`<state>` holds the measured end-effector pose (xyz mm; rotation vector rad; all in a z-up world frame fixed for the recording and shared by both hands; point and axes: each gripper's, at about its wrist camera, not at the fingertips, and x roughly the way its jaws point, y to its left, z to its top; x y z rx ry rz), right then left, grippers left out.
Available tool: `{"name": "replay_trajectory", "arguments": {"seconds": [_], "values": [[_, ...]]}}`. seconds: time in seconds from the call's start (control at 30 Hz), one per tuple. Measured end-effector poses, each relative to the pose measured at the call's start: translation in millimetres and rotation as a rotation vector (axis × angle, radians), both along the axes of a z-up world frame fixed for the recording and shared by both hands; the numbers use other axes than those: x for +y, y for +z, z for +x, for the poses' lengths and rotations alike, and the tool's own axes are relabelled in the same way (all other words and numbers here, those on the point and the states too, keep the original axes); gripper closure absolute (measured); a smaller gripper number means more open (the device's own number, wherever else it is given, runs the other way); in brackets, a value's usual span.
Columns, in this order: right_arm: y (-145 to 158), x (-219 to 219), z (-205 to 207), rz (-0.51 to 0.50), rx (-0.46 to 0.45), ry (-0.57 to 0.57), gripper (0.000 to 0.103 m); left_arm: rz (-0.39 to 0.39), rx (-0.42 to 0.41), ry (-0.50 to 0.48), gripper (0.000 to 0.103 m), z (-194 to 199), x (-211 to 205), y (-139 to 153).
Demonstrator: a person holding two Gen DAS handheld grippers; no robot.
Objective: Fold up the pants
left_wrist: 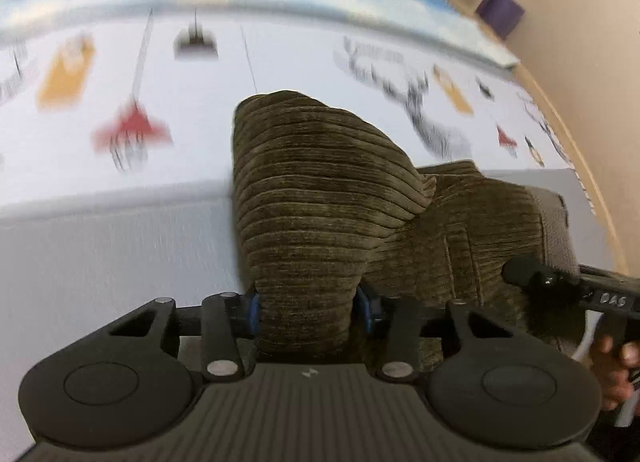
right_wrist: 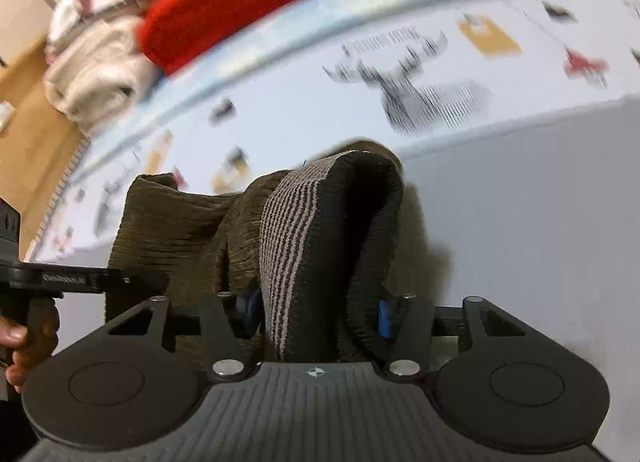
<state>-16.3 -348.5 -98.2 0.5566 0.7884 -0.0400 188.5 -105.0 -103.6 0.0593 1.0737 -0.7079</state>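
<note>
The olive-brown corduroy pants (left_wrist: 320,197) hang bunched between both grippers, lifted above a white printed bed sheet (left_wrist: 280,57). My left gripper (left_wrist: 307,312) is shut on a thick fold of the corduroy. My right gripper (right_wrist: 316,312) is shut on the pants' striped grey-and-black waistband (right_wrist: 292,238), with the corduroy (right_wrist: 168,221) draping to its left. The right gripper also shows at the right edge of the left wrist view (left_wrist: 560,282); the left one shows at the left edge of the right wrist view (right_wrist: 92,280).
The sheet (right_wrist: 500,73) carries blurred printed figures and a light blue border. A red blanket (right_wrist: 232,1) and cream folded cloth (right_wrist: 96,73) lie stacked at the far end. A beige wall (left_wrist: 580,41) runs along the right side.
</note>
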Motion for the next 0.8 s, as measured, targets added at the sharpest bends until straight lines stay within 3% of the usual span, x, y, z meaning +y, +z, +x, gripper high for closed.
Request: {"name": "replay_trajectory", "arguments": {"seconds": [0.13, 0.3, 0.4, 0.5, 0.63, 0.73, 0.8], "values": [[21, 12, 25, -0.016, -0.109, 0.023, 0.052, -0.003, -0.128, 0.066, 0.056, 19, 11, 26], [41, 27, 67, -0.083, -0.198, 0.072, 0.052, -0.033, -0.181, 0.144, 0.052, 44, 32, 40], [41, 28, 92, -0.090, -0.186, 0.079, 0.050, 0.000, -0.198, 0.188, 0.042, 54, 35, 36], [25, 25, 118, -0.080, -0.087, 0.043, 0.039, 0.083, -0.292, 0.242, 0.042, 56, 32, 39], [12, 10, 132, -0.144, 0.042, -0.129, 0.037, 0.038, -0.245, 0.200, 0.042, 51, 34, 43], [21, 0, 121, -0.054, -0.013, -0.140, 0.037, 0.026, -0.222, 0.122, 0.042, 46, 36, 44], [26, 6, 119, -0.077, -0.030, -0.081, 0.034, 0.066, -0.169, 0.066, 0.042, 44, 32, 33]]}}
